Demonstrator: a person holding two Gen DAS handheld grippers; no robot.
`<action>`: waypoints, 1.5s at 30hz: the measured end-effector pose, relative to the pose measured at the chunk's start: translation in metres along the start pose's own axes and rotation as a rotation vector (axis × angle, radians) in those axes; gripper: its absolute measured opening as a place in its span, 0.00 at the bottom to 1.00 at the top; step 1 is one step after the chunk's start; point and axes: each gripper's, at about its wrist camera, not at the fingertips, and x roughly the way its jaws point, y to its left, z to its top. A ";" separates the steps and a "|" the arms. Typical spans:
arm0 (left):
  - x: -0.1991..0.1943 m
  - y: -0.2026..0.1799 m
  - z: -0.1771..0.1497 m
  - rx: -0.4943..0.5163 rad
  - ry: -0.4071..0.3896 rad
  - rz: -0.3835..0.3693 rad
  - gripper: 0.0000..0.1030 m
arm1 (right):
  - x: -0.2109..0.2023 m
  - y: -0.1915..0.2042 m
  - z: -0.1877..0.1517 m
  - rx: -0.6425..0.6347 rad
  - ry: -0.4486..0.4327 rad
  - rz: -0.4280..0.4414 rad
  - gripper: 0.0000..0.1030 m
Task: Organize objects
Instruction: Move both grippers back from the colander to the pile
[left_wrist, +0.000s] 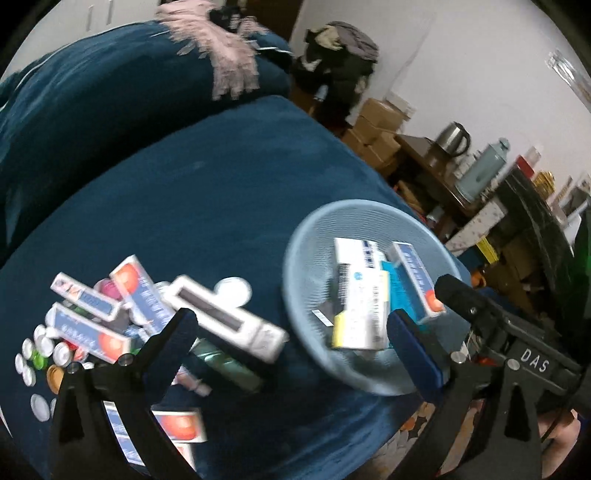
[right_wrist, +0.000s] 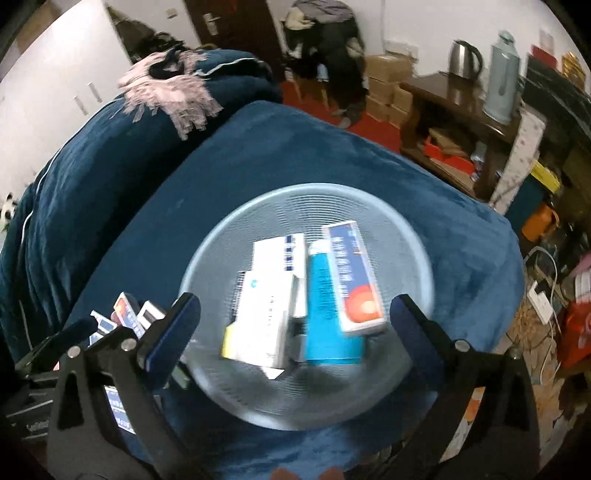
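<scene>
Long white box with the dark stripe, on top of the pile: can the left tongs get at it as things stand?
Probably yes. The left tongs stand open and empty, and the long white box lies uppermost on the pile just ahead of the near finger, uncovered. Frame is blurred.

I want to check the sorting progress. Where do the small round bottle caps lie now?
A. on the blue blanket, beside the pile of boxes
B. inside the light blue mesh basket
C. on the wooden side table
A: the bottle caps lie on the blue blanket next to the pile of boxes; the light blue mesh basket holds only boxes.
</scene>
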 end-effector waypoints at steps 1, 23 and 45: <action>-0.005 0.012 -0.001 -0.020 -0.006 0.005 0.99 | 0.002 0.012 -0.001 -0.030 0.003 0.006 1.00; -0.052 0.246 -0.062 -0.385 0.028 0.198 0.99 | 0.113 0.195 -0.048 -0.477 0.308 0.070 1.00; -0.038 0.292 -0.081 -0.476 0.074 0.224 0.99 | 0.162 0.256 -0.052 -0.675 0.316 0.019 0.81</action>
